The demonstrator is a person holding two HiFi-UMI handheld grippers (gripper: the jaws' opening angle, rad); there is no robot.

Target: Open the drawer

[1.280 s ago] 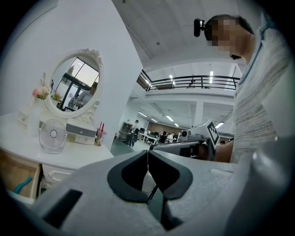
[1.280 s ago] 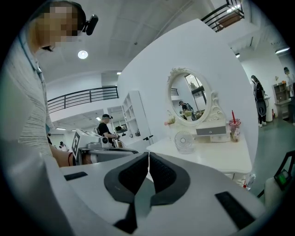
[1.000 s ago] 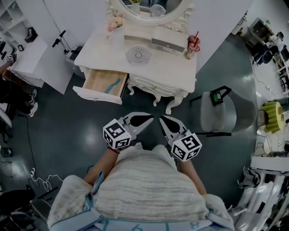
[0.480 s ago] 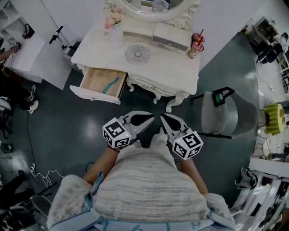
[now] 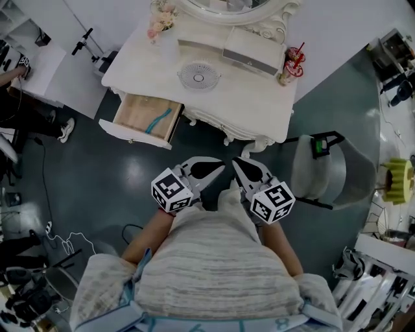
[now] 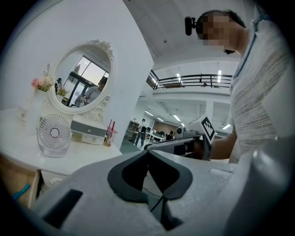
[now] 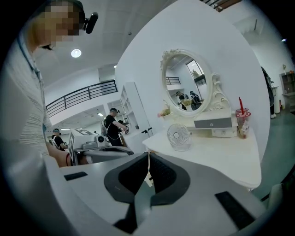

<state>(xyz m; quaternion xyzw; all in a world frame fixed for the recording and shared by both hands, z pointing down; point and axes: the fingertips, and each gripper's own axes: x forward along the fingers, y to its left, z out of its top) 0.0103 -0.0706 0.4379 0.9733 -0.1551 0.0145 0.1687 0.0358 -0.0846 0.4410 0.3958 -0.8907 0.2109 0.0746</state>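
A white dressing table (image 5: pixel 246 104) stands ahead, and its left drawer (image 5: pixel 146 118) is pulled out, showing a wooden inside with a teal object (image 5: pixel 159 121) in it. My left gripper (image 5: pixel 219 167) and right gripper (image 5: pixel 237 162) hover side by side close to my body, over the dark floor and well short of the table. Both are shut with nothing between the jaws. In the left gripper view the closed left gripper (image 6: pixel 148 152) points along the table front, with the drawer (image 6: pixel 18 189) at the lower left. The right gripper view has the closed right gripper (image 7: pixel 148 154) aimed toward the tabletop.
On the table are a small round fan (image 5: pixel 199 76), a grey box (image 5: pixel 249 52), a cup with a red straw (image 5: pixel 290 67), flowers (image 5: pixel 159 23) and an oval mirror (image 5: pixel 227 6). A grey chair (image 5: pixel 311 172) stands to the right. Cables (image 5: pixel 65 243) lie on the floor at left.
Both grippers stay shut and close together while I shift a little; the table has slid slightly right and turned in the head view. The drawer remains pulled out.
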